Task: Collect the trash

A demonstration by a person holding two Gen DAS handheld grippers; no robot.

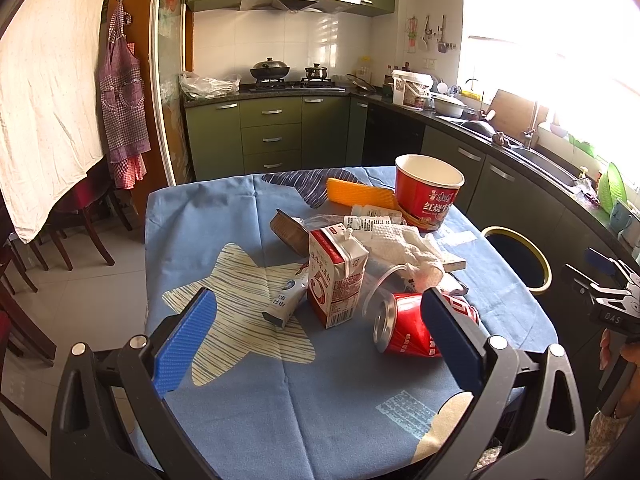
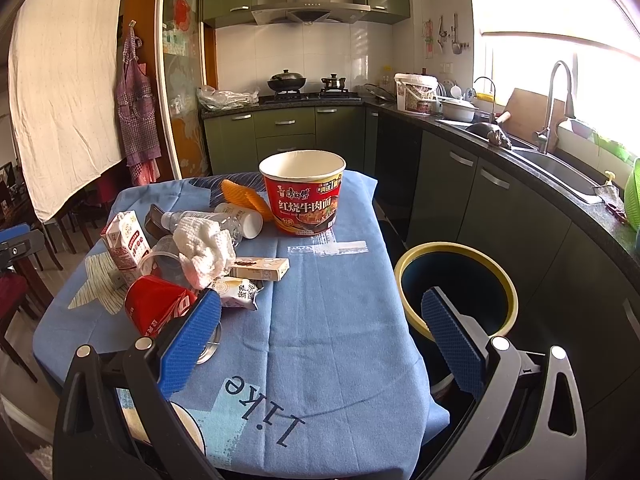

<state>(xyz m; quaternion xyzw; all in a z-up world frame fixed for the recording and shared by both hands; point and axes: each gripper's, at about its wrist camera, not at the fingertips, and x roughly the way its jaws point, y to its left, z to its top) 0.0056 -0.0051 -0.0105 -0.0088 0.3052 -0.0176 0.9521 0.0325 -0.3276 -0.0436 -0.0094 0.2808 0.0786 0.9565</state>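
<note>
**Nothing picked up yet: start w/ the can, bin is on your right**

Left wrist view: your left hand-held gripper (image 1: 318, 330) is spread wide and holds nothing, hovering over the near part of the table (image 1: 320, 408). The crushed red can (image 1: 404, 330) lies on its side just inside the right finger (image 1: 452, 340), which covers part of it. The milk carton (image 1: 338, 276) stands upright between the fingers but further off, w/ a small carton (image 1: 286, 300) lying beside it. Behind: white crumpled paper (image 1: 404, 252), clear cup (image 1: 384, 284), red noodle bowl (image 1: 430, 196). The bin (image 1: 516, 258) sits off the table's right edge. For a clean grab, take one item at a time, centre it btwn both pads, and close across the can's body, not its rim. Approach low so you don't knock the carton over.

Right wrist view: your right hand-held gripper (image 2: 320, 334) is also fully apart and empty. The can (image 2: 158, 308) is just beyond its left finger (image 2: 192, 344), outside the gap. The bin (image 2: 456, 284) is just past the right finger, below table level. A snack wrapper (image 2: 236, 294) and a flat box (image 2: 260, 268) lie near the can. Probably easiest: this side takes the nearest bits and drops them straight in the bin.
</note>
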